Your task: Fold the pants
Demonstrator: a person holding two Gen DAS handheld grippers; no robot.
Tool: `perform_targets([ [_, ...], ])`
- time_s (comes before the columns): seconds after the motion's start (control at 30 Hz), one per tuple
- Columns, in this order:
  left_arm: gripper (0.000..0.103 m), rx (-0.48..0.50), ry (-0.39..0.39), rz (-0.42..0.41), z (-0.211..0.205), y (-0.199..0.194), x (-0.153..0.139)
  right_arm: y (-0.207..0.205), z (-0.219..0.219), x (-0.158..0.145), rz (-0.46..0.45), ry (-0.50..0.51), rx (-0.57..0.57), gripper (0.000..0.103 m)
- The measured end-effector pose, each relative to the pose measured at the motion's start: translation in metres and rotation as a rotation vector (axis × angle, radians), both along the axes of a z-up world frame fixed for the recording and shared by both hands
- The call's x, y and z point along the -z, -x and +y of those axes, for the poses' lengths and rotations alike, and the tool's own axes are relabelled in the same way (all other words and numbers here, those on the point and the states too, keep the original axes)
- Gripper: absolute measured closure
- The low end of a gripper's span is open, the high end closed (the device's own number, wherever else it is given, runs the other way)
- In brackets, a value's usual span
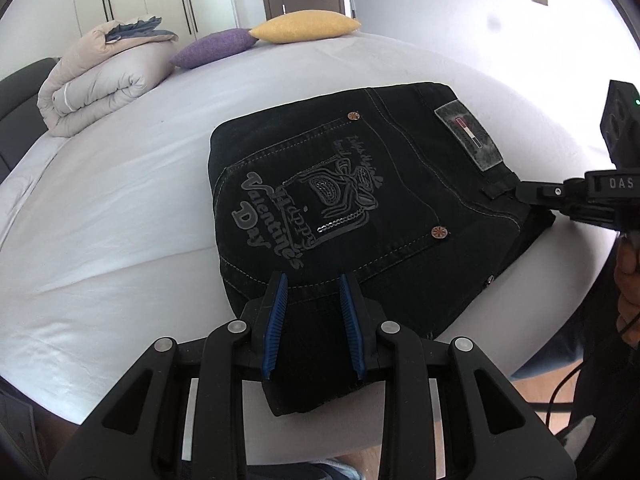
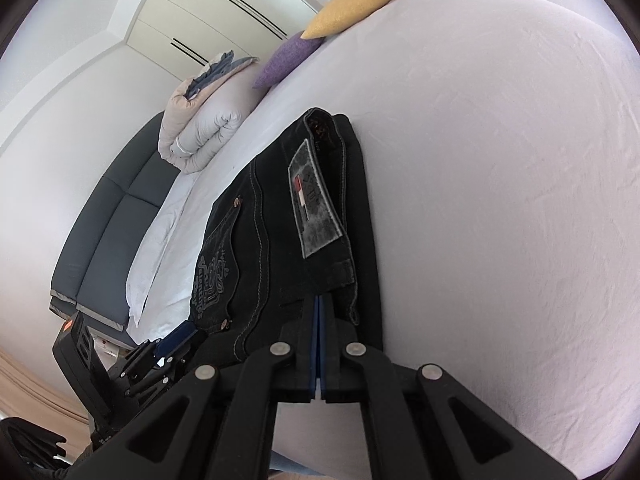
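Already folded, the black pants [image 1: 340,208] lie seemingly flat on the bed [image 1: 120,220]

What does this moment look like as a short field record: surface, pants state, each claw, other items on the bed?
surface: bed with white sheet
pants: black pants folded into a compact stack, back pocket print and waistband patch facing up
left claw: left claw open, fingers straddling the near edge of the pants
right claw: right claw shut on the pants at the waistband edge
other items: rolled duvet, purple pillow, yellow pillow at the far side
fold status: looks nearly finished
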State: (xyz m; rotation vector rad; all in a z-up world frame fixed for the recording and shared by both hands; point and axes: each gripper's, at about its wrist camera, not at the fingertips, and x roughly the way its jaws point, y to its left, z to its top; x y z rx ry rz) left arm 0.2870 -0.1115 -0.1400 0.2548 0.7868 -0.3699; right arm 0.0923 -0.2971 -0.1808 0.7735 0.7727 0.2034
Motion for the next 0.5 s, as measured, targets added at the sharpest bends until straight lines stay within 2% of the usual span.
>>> perform_targets([
  [0.13, 0.077, 0.011, 0.011, -0.028, 0.004, 0.007, 0.000, 0.003, 0.000, -0.002, -0.019, 0.017, -0.004, 0.103],
  [0.23, 0.076, 0.013, 0.063, -0.021, 0.015, 0.015, -0.006, 0.009, -0.002, -0.009, -0.036, 0.020, -0.017, 0.101],
  [0.3, 0.072, 0.018, 0.117, -0.002, 0.026, 0.022, -0.013, 0.013, -0.005, -0.016, -0.051, 0.008, -0.033, 0.089],
  [0.33, 0.068, 0.014, 0.173, 0.024, 0.038, 0.023, -0.020, 0.016, -0.007, -0.021, -0.059, 0.008, -0.031, 0.067],
  [0.37, 0.041, 0.006, 0.203, 0.034, 0.045, 0.023, -0.024, 0.018, -0.008, -0.025, -0.057, 0.018, -0.017, 0.036],
  [0.4, 0.015, -0.022, 0.255, 0.024, 0.059, 0.022, -0.033, 0.021, -0.014, -0.030, -0.062, 0.030, 0.007, 0.030],
  [0.43, 0.009, -0.051, 0.295, -0.003, 0.070, 0.022, -0.041, 0.021, -0.016, -0.033, -0.072, 0.029, 0.008, 0.029],
  [0.5, 0.007, -0.087, 0.362, -0.021, 0.088, 0.013, -0.053, 0.015, -0.027, -0.039, -0.078, 0.015, 0.014, 0.029],
])
